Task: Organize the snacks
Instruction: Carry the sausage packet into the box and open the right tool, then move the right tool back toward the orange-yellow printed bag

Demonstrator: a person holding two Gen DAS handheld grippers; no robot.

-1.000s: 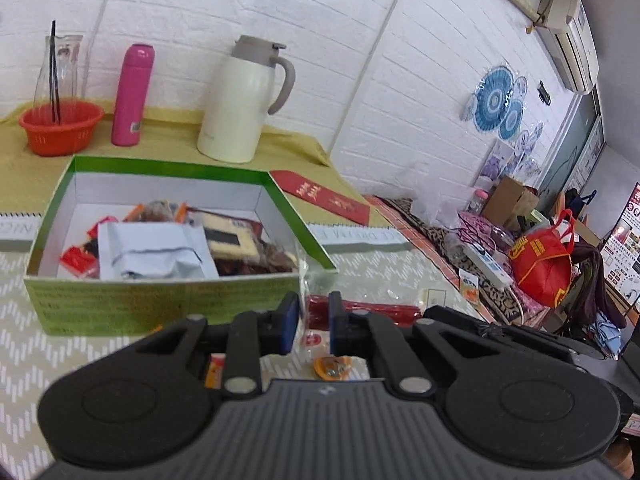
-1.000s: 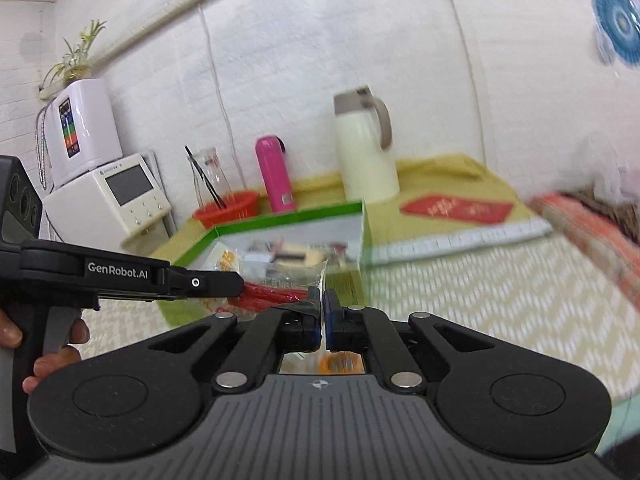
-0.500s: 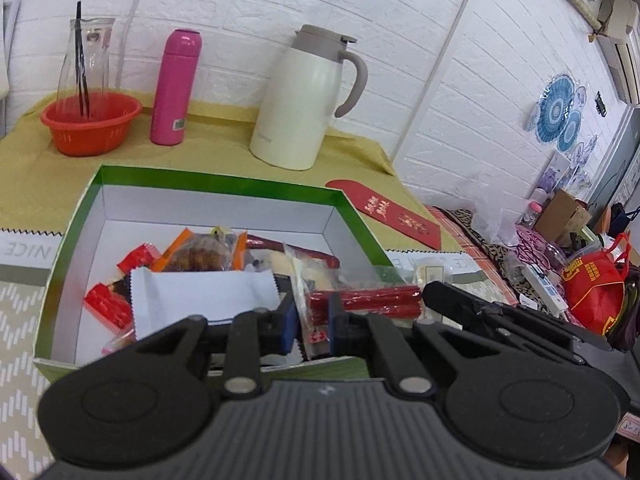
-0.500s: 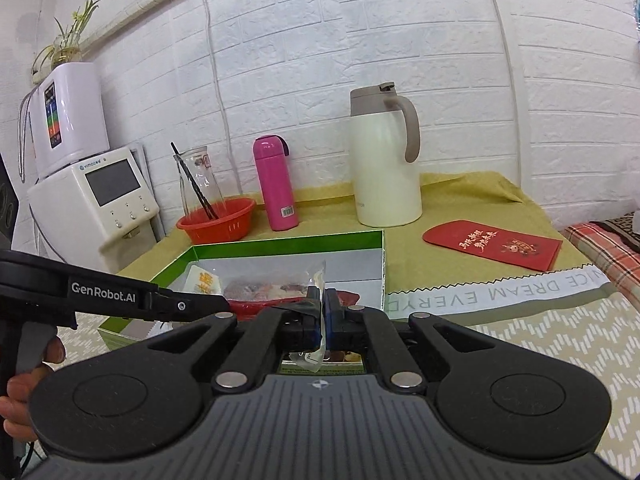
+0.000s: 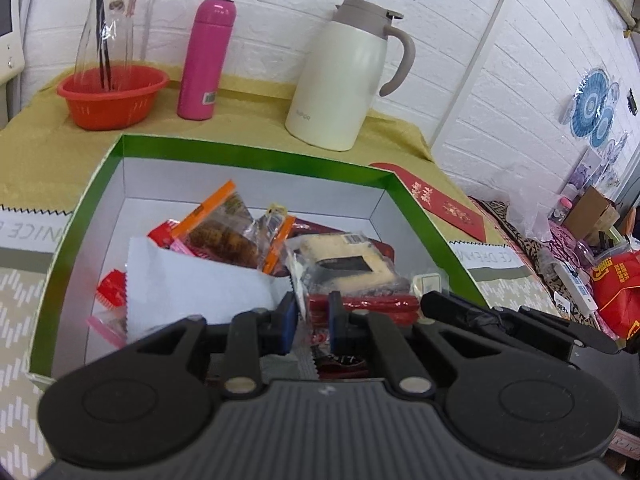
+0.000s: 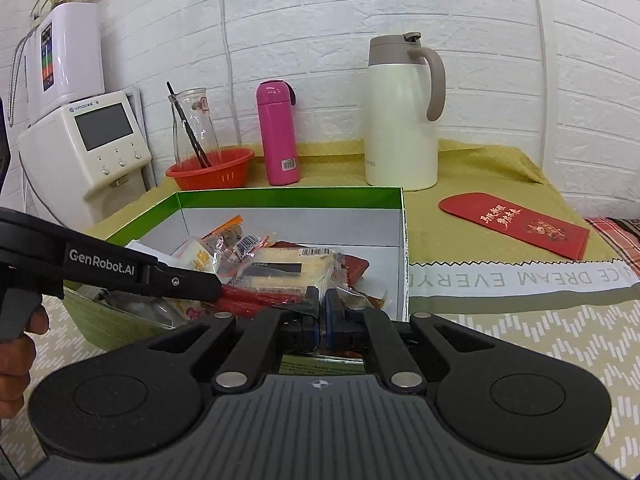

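Note:
A green box (image 5: 256,156) with white inside walls holds several wrapped snacks. A clear packet of red sausage sticks (image 5: 376,306) lies over those snacks at the near right corner of the box. My left gripper (image 5: 314,322) is shut on the packet's left end. In the right wrist view the left gripper's finger (image 6: 180,278) reaches in from the left onto the sausage packet (image 6: 256,298). My right gripper (image 6: 322,316) is at the packet's right end inside the box (image 6: 288,196). Its jaws are opening, with a thin slit between the pads, and the crinkled film lies just beyond them.
Behind the box stand a cream thermos jug (image 5: 344,80), a pink bottle (image 5: 204,60) and a red basket (image 5: 112,96) holding a glass carafe. A red envelope (image 6: 516,224) lies to the right. A white dispenser (image 6: 80,148) stands at left, and bags and clutter (image 5: 616,280) at far right.
Both grippers carried the sausage packet forward from in front of the box and down onto the snacks inside. The right pads have parted slightly.

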